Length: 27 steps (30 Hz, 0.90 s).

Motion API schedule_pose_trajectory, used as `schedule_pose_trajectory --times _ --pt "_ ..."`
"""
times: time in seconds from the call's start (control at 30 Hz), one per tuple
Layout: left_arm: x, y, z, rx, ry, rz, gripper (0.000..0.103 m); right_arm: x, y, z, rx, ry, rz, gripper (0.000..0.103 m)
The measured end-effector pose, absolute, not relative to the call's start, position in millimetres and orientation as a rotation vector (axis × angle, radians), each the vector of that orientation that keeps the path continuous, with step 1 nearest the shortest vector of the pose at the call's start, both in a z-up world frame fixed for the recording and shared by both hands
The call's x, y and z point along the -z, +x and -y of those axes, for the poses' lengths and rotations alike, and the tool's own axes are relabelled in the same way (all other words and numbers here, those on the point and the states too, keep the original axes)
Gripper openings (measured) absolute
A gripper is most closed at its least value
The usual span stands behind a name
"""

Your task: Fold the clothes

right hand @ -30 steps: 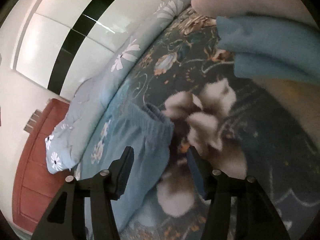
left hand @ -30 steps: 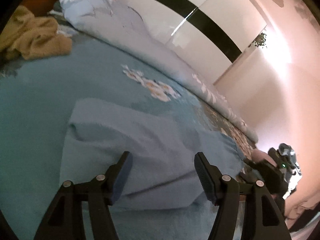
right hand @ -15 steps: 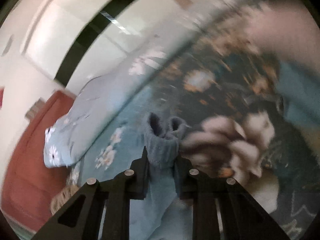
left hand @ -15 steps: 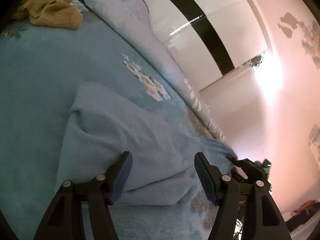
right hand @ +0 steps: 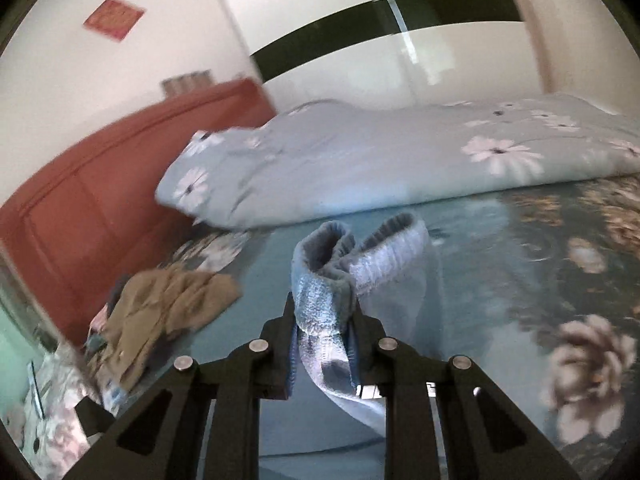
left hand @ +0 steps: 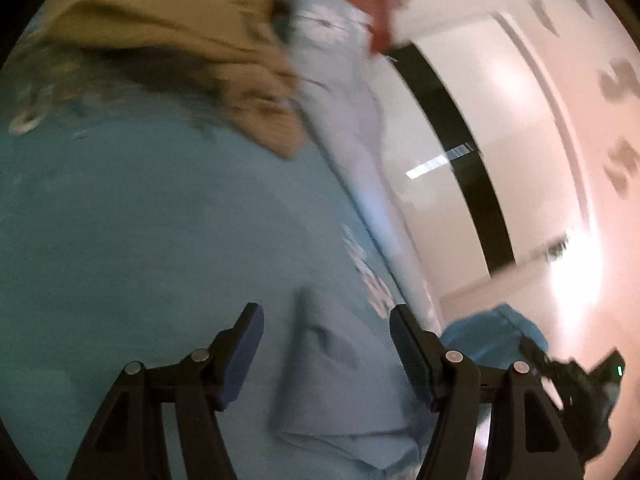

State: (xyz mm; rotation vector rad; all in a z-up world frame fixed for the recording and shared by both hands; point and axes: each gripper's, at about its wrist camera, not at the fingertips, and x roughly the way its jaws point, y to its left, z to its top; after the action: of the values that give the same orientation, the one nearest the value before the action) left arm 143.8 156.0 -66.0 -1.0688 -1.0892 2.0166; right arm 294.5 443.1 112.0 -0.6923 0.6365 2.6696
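The bed (right hand: 520,240) filled both views, its teal sheet smooth on one side and printed with big pale flowers on the other. Along its far edge lay a puffy light-blue quilt (right hand: 360,160) dotted with white daisies, soft and rolled. Only the right wrist view showed the red wooden headboard (right hand: 100,184) whole; in the left wrist view it was a blurred red patch. A crumpled tan garment (right hand: 168,304) sat in a loose heap near the headboard. The blue garment (left hand: 320,380), fleecy and creased, lay on the sheet beneath the left gripper (left hand: 324,344), whose jaws stood apart with nothing pinched. The right gripper (right hand: 322,316) had its jaws clamped on that blue garment's ribbed, stretchy cuff, bunched into two loops and lifted off the bed. Only the left wrist view caught that right gripper from outside, a dark blurred shape.
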Motion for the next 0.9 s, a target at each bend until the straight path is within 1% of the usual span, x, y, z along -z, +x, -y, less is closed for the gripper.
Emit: schedule_pose_trajectory --times 0.1,0.17,0.23,0.33,0.43,0.57,0.63,0.67,0.8,0.9 --pt "74.0 139.1 -147.1 -1.949 -1.078 1.158 0.070 -100.9 269.9 -411.4 -2.714 -0.767 -0.589 0.021" --pt "72.7 140.0 -147.7 -1.941 -1.078 1.130 0.070 -88.4 254.6 -391.9 -2.737 -0.827 -0.563 0.021" --pt "71.5 141.0 -146.2 -1.940 -1.080 1.106 0.070 -68.9 242.2 -375.7 -2.751 -0.917 -0.583 0.021" --pt "74.0 141.7 -142.3 -1.925 -1.078 1.115 0.070 -44.8 232.6 -358.0 -2.749 -1.028 -0.600 0.022" --pt "77.2 140.1 -138.9 -1.902 -1.073 1.142 0.070 -29.2 229.7 -342.1 -2.752 -1.100 -0.532 0.022" --pt "75.5 142.0 -139.8 -1.910 -1.076 1.123 0.070 -14.6 231.4 -328.3 -2.770 -1.167 -0.465 0.029" --pt "76.0 142.5 -138.1 -1.905 -1.073 1.131 0.070 -13.2 237.0 -328.0 -2.820 -1.174 -0.511 0.043" --pt "76.6 142.4 -137.3 -1.901 -1.072 1.138 0.070 -13.0 239.8 -327.7 -2.848 -1.179 -0.530 0.045" --pt "75.2 142.7 -138.9 -1.896 -1.072 1.124 0.070 -15.6 255.2 -332.8 -2.922 -1.164 -0.569 0.046" --pt "71.3 143.4 -149.4 -1.848 -1.075 1.076 0.074 -18.9 275.4 -351.4 -2.882 -1.086 -0.606 0.046"
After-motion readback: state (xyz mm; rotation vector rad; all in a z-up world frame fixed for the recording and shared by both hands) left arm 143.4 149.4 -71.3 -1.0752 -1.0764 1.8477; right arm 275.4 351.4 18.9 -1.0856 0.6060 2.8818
